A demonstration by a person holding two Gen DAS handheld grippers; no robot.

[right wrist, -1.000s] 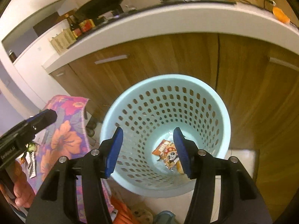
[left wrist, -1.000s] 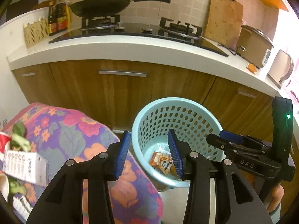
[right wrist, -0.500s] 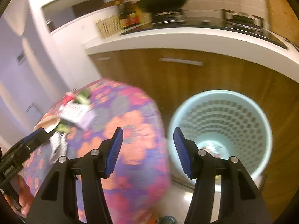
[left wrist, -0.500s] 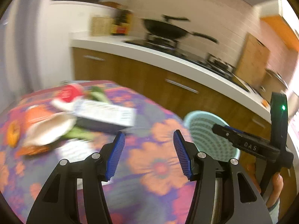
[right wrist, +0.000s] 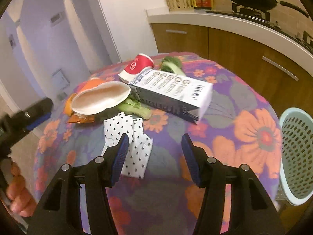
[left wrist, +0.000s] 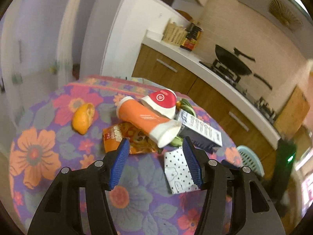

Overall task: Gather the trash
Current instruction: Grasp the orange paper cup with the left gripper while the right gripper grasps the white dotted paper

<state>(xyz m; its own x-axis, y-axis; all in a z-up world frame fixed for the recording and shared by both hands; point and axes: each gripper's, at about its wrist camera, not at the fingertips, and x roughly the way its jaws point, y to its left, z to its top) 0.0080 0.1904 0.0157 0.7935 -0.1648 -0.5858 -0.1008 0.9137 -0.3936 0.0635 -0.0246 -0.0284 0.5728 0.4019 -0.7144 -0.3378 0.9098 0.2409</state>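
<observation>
Trash lies in a heap on a round table with a flowered cloth [left wrist: 39, 156]: an orange paper cup [left wrist: 144, 119] on its side, a red cup [left wrist: 162, 101], an orange snack wrapper [left wrist: 125, 137], an orange peel [left wrist: 83, 117], a dark milk carton [right wrist: 170, 94], green vegetable scraps [right wrist: 137, 107] and a dotted white wrapper [right wrist: 129, 143]. My left gripper [left wrist: 156, 162] is open and empty, just short of the snack wrapper. My right gripper [right wrist: 154, 156] is open and empty above the cloth, beside the dotted wrapper. A light blue perforated bin [right wrist: 297, 152] stands by the table's right edge.
A white counter [left wrist: 205, 68] over wooden cabinets runs behind the table, with a black pan [left wrist: 232, 62] on the stove, a woven basket [left wrist: 174, 33] and sauce bottles. White walls and a doorway are at the left. The left gripper's body shows in the right wrist view [right wrist: 25, 117].
Both grippers have swung left from over the bin to over the table. The trash heap is now in front of both. Both stay open and empty.
</observation>
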